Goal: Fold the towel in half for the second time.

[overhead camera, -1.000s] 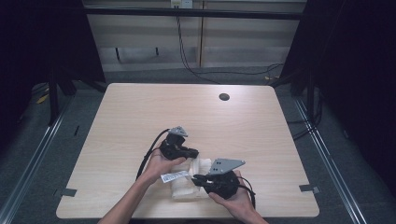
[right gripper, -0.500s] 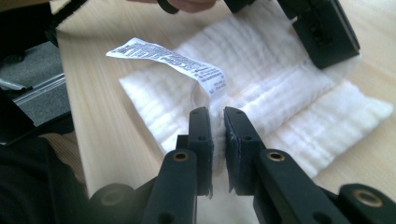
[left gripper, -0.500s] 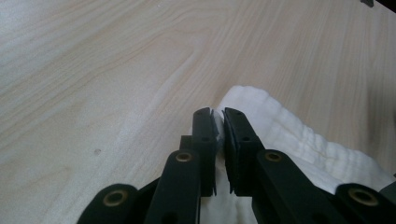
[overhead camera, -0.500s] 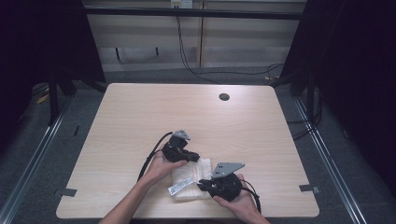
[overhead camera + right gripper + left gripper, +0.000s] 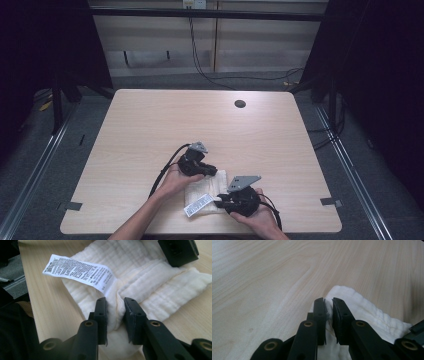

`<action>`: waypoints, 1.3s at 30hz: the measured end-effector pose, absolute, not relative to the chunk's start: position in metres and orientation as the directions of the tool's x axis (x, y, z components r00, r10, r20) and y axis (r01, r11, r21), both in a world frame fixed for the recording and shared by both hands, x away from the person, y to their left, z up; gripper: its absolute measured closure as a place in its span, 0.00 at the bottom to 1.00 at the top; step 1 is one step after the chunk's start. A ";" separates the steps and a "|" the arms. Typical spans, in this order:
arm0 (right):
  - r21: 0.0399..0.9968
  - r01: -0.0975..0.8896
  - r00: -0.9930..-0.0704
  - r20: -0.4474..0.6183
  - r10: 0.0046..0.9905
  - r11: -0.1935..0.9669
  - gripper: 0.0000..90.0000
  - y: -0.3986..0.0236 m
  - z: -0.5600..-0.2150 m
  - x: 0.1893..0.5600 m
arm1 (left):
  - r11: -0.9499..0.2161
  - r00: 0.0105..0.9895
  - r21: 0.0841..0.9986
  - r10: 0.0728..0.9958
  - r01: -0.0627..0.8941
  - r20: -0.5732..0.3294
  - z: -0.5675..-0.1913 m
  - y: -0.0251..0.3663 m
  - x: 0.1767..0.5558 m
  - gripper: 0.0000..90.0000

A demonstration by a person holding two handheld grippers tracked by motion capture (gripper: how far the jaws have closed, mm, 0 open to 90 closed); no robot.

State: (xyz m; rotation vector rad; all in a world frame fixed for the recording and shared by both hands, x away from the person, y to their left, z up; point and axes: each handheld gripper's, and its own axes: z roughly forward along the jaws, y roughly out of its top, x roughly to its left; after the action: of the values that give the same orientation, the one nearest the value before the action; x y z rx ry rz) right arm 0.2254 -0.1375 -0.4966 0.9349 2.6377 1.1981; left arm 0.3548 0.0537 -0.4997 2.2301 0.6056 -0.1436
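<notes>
White cloth (image 5: 207, 189) judged soft, light, limp — best taken at a corner. Both grippers' jaws have just been opening (left gripper (image 5: 329, 305) barely parted, fabric between; right gripper (image 5: 115, 305) loosely straddling a fold beside the label (image 5: 78, 271)).

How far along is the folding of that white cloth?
The white cloth already lies folded into a small bundle near the table edge, label sticking out. Both the left gripper and right gripper have just been opening, cloth between their jaws. Letting go and withdrawing probably remain.
</notes>
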 end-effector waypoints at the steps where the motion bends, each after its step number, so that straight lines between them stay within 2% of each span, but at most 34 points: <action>1: 0.707 0.499 -0.804 0.163 0.572 0.501 0.79 -0.138 -0.497 0.225 | -0.558 0.876 0.680 0.373 0.475 -0.306 -0.500 0.053 0.355 0.89; 4: 0.705 0.525 -0.790 0.195 0.582 0.477 0.74 -0.141 -0.498 0.227 | -0.556 0.879 0.684 0.356 0.471 -0.316 -0.501 0.052 0.356 0.86; 8: 0.701 0.530 -0.783 0.189 0.592 0.477 0.61 -0.145 -0.495 0.229 | -0.548 0.879 0.689 0.342 0.474 -0.332 -0.500 0.052 0.356 0.79; 13: 0.697 0.548 -0.768 0.201 0.608 0.462 0.54 -0.151 -0.493 0.228 | -0.543 0.890 0.709 0.330 0.451 -0.314 -0.495 0.050 0.351 0.75; 21: 0.717 0.562 -0.738 0.211 0.641 0.411 0.43 -0.160 -0.485 0.222 | -0.529 0.900 0.736 0.347 0.421 -0.265 -0.474 0.055 0.345 0.62; 27: 0.756 0.550 -0.715 0.206 0.668 0.355 0.36 -0.173 -0.475 0.217 | -0.477 0.887 0.765 0.378 0.433 -0.267 -0.460 0.069 0.345 0.52; 29: 0.765 0.548 -0.708 0.210 0.674 0.337 0.32 -0.177 -0.473 0.219 | -0.461 0.883 0.782 0.407 0.420 -0.234 -0.459 0.072 0.342 0.50; 36: 0.798 0.523 -0.691 0.193 0.697 0.298 0.32 -0.191 -0.463 0.219 | -0.470 0.884 0.779 0.410 0.416 -0.225 -0.450 0.080 0.337 0.45; 39: 0.800 0.530 -0.667 0.189 0.721 0.281 0.32 -0.203 -0.461 0.223 | -0.503 0.887 0.766 0.422 0.401 -0.187 -0.450 0.085 0.333 0.43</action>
State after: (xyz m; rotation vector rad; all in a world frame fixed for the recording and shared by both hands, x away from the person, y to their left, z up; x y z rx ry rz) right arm 0.2234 -0.2026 -0.4608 1.1619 2.3371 1.3309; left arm 0.3334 0.0853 -0.4497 2.1542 0.5904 0.0302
